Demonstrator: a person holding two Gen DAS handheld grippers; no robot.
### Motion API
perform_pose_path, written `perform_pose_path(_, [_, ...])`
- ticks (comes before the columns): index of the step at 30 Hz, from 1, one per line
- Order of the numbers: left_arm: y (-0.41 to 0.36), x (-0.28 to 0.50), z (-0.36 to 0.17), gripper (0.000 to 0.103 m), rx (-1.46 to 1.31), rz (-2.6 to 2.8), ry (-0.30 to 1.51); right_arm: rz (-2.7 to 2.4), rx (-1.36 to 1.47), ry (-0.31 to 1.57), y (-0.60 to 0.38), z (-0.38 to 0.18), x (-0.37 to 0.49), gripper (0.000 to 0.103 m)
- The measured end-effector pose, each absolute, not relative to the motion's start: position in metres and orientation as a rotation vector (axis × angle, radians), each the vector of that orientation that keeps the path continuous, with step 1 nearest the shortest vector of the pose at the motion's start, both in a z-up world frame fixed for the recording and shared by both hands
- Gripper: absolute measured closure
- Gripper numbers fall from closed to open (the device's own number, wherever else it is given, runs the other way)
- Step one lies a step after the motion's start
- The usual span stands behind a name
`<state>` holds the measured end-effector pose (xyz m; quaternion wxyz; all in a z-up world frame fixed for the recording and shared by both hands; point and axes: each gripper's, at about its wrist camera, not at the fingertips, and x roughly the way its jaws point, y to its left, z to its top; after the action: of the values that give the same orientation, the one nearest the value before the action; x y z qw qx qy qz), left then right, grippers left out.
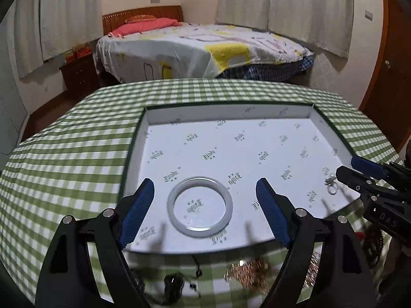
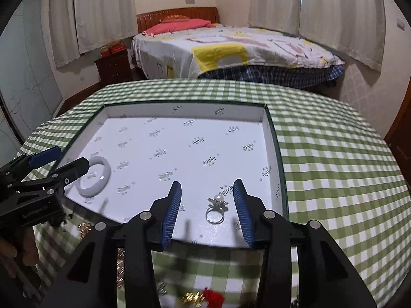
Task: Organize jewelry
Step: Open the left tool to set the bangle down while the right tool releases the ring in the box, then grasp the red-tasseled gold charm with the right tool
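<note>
The left gripper (image 1: 203,205) hangs with its blue pads spread wide, released, the pale bangle (image 1: 199,207) lying flat on the tray floor below the gap, touching neither pad. The right gripper (image 2: 208,205) is also let go, pads apart on either side of a pearl ring (image 2: 215,211) resting near the tray's front right corner. The bangle sits near the front left. The white printed tray (image 1: 226,110) stands on a green checked tablecloth (image 2: 334,179). Gold chains (image 1: 249,274) lie blurred on the cloth before the tray's front edge.
</note>
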<state>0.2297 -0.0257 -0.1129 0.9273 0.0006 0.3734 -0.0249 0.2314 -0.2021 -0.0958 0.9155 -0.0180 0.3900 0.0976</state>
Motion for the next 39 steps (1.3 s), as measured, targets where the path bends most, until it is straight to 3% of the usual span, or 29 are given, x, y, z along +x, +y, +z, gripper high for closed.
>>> perform_pose_path(12, [-0.010, 0.151, -0.097, 0.023, -0.008, 0.009, 0.747, 0.246, -0.012, 0.803, -0.187, -0.090, 0.161, 0.061])
perform_pose_path(23, [0.034, 0.093, -0.116, 0.023, -0.033, 0.122, 0.813, 0.302, -0.030, 0.864, -0.164, -0.115, 0.121, 0.061])
perform_pose_path(39, [0.055, 0.071, -0.128, 0.023, -0.064, 0.163, 0.850, 0.355, -0.101, 0.906, -0.137, -0.137, 0.111, 0.061])
